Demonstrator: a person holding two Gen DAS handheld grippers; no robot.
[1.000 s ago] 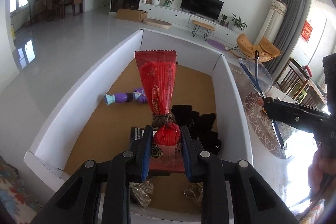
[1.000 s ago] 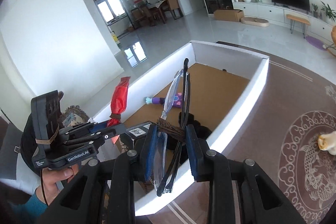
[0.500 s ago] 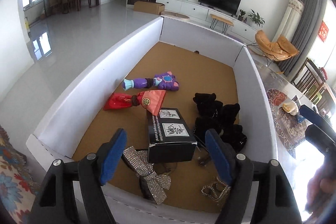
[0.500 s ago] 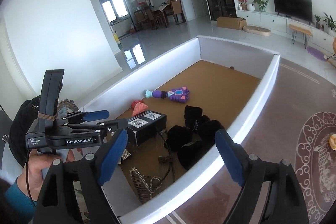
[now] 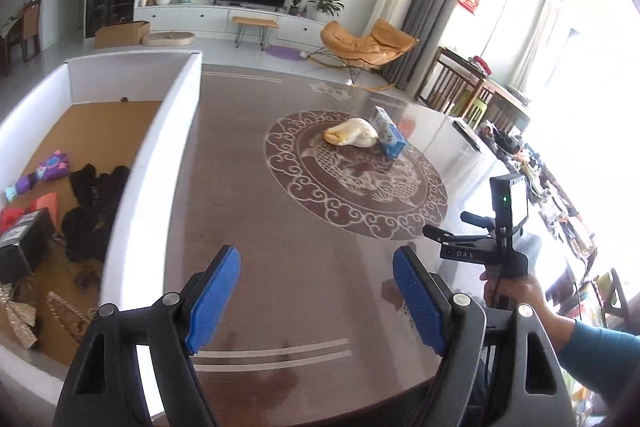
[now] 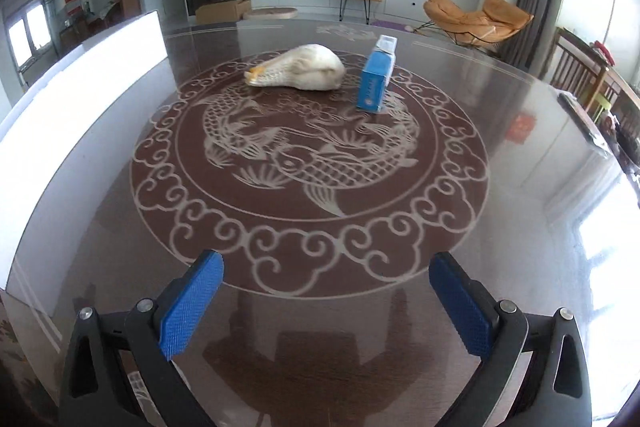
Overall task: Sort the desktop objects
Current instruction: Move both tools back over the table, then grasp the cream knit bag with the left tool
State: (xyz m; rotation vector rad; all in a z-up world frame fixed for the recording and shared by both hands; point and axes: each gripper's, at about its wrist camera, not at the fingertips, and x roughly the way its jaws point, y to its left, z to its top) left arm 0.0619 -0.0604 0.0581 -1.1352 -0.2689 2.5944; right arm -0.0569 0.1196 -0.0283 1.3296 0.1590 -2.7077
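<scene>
Both the left gripper [image 5: 316, 297] and right gripper [image 6: 326, 301] are opening with nothing inside, above the shiny brown surface [image 6: 500, 115], where a soft white duck toy [image 6: 300, 67] lies beside a blue carton [image 6: 376, 79].

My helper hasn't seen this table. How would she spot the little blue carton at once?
Look at the round fish medallion inlaid in the dark table. On its far rim stand two loose items. The blue carton is the upright boxy one with a white top, right of the pale lying plush duck.

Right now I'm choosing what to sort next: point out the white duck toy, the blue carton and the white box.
white duck toy [image 6: 304, 73], right wrist view, middle of its body.
blue carton [image 6: 374, 83], right wrist view, front face.
white box [image 5: 148, 163], left wrist view, right wall.
</scene>
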